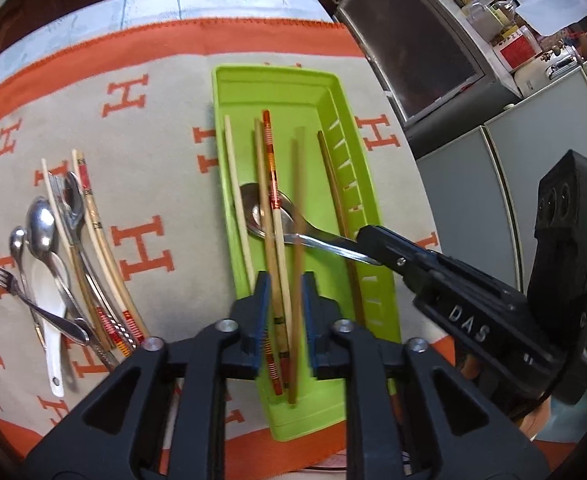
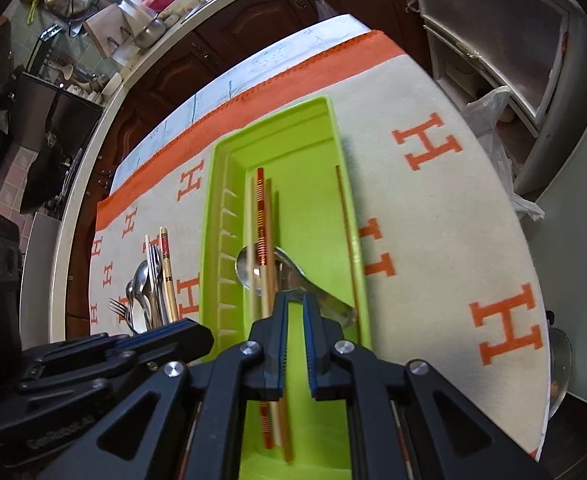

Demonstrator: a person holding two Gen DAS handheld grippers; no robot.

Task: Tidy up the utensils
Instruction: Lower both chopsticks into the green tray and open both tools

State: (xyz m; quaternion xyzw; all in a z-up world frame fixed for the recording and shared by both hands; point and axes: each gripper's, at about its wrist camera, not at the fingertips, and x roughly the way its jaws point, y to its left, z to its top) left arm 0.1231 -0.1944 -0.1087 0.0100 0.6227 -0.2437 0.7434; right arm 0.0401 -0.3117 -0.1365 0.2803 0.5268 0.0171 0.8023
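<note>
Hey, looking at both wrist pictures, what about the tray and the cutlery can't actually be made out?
- Green tray, near end: left wrist view, hidden behind the left tongs.
- Big spoon, handle tip: both views, covered by the right tongs.
- Cutlery pile on the cloth: right wrist view, too small and partly behind the left tongs' body.

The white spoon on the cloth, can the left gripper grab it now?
Probably yes. The left gripper holds nothing, but the white spoon lies under a fork and metal spoons, so only its handle end looks free.
</note>
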